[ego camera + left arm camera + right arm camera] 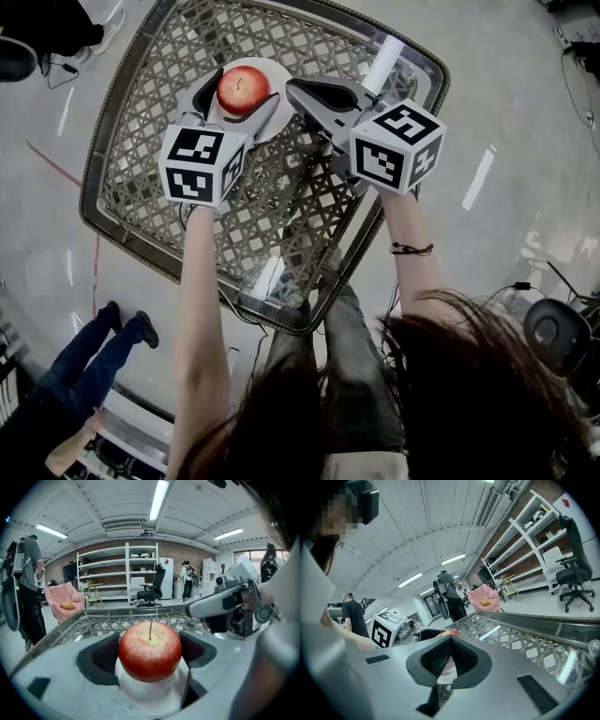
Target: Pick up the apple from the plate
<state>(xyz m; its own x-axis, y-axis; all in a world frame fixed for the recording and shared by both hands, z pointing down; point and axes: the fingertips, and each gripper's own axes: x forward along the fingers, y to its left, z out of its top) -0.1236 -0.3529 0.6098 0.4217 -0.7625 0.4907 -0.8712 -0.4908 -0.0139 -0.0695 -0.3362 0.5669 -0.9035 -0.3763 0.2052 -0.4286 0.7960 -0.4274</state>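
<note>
- On the plate (275,67), far part of the lattice table (141,187): apple (243,89) sits upright, stem end up, stem axis roughly vertical. Round body, no real long axis.
- Left gripper view: the stem stands straight up from the pale yellow patch on top; red skin faces the camera, base rests on the white plate.
- Left gripper (150,652): jaws spread to the apple's width, one dark pad (104,656) on each flank, both right up against the skin. Apple fills the gap between them.
- Right gripper (292,88): pads pressed together, nothing pinched. Its tip lies just beside the plate's right edge, close to the left gripper's right finger, with no contact visible.
- Right gripper view: a sliver of red apple and white plate shows past the closed pads; the left gripper's marker cube (386,627) is off to the left.
- Head view: both forearms reach across the table from the near side, and the two marker cubes sit over the middle of the lattice.
- Around: shelving (126,573), office chair (152,590) and pink armchair (63,604) stand well beyond the table. Bystanders stand on the floor, one with blue trousers (103,352) off the table's near-left corner.
</note>
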